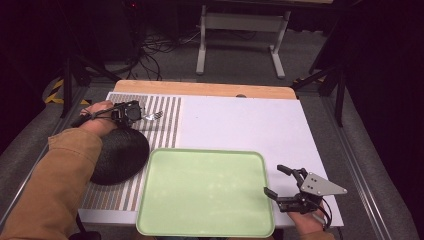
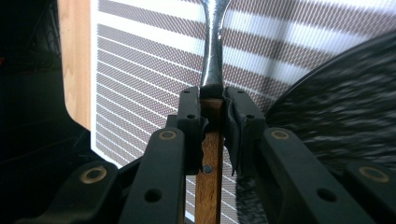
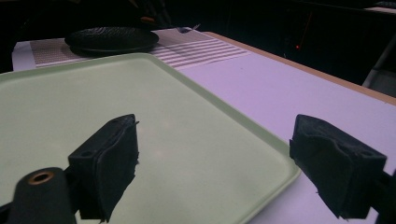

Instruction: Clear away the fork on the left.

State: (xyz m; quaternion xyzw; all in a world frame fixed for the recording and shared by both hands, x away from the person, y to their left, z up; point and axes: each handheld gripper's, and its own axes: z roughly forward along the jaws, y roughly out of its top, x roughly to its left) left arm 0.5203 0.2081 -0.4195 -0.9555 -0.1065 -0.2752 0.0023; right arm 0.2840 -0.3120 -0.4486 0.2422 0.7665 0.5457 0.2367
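I'm keeping the right gripper (image 1: pixel 283 181) idle with jaws spread wide and nothing between them, straddling the near right edge of the green tray (image 1: pixel 205 192). Farther out, I'm clamping the left gripper (image 1: pixel 136 113) on the fork (image 1: pixel 153 116) by its wooden handle, above the striped placemat (image 1: pixel 165 112) just beyond the black woven mat (image 1: pixel 120 155). Fork's long axis is running straight out of the jaws, tines away from the hand, with the tray nearer and to the right.

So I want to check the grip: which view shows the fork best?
The left gripper view: the fork fills the middle, its wooden handle clamped in the left claw. The high view shows it small, tines over the striped mat. In the right gripper view I cannot make it out.
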